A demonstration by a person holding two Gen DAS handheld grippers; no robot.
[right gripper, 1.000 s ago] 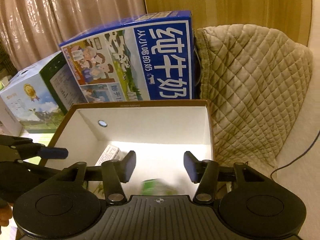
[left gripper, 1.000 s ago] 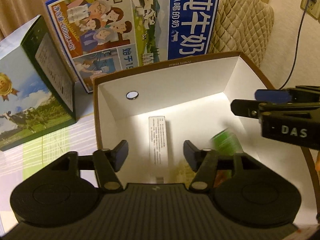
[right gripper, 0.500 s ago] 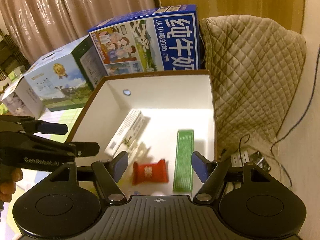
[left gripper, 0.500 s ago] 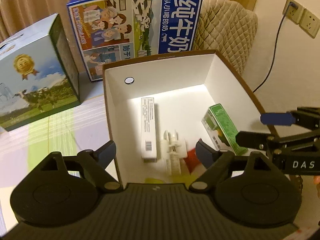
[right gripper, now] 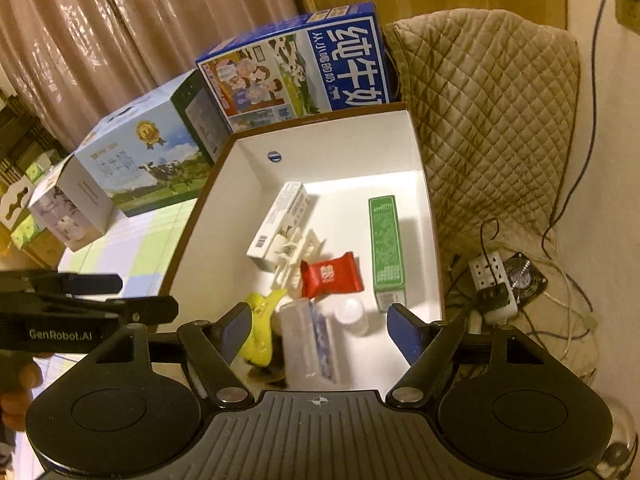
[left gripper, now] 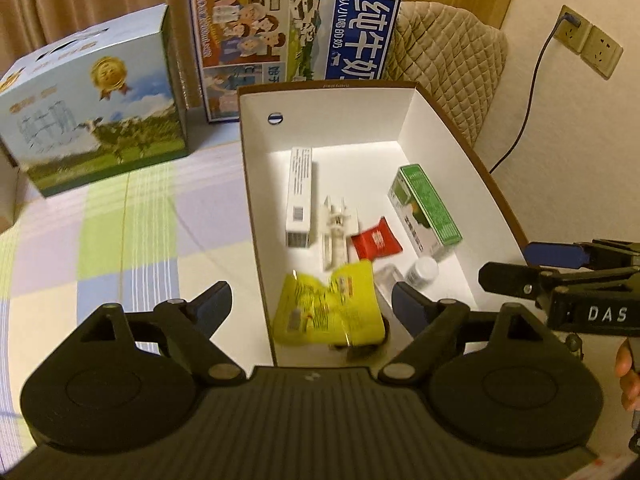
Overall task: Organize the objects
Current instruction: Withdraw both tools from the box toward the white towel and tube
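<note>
Both your hand-held grippers, left (left gripper: 310, 304) and right (right gripper: 318, 326), have just opened and hold nothing above the box (left gripper: 456, 132), where the yellow packet (left gripper: 328, 308) lies directly below your left one, the nearer.

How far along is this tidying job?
Mostly done, it seems. The white box already holds a green carton, red packet, long white carton, yellow pouch and small bottle. Both hand-held grippers, left and right, are open and empty. Nothing loose shows on the tablecloth.
</note>
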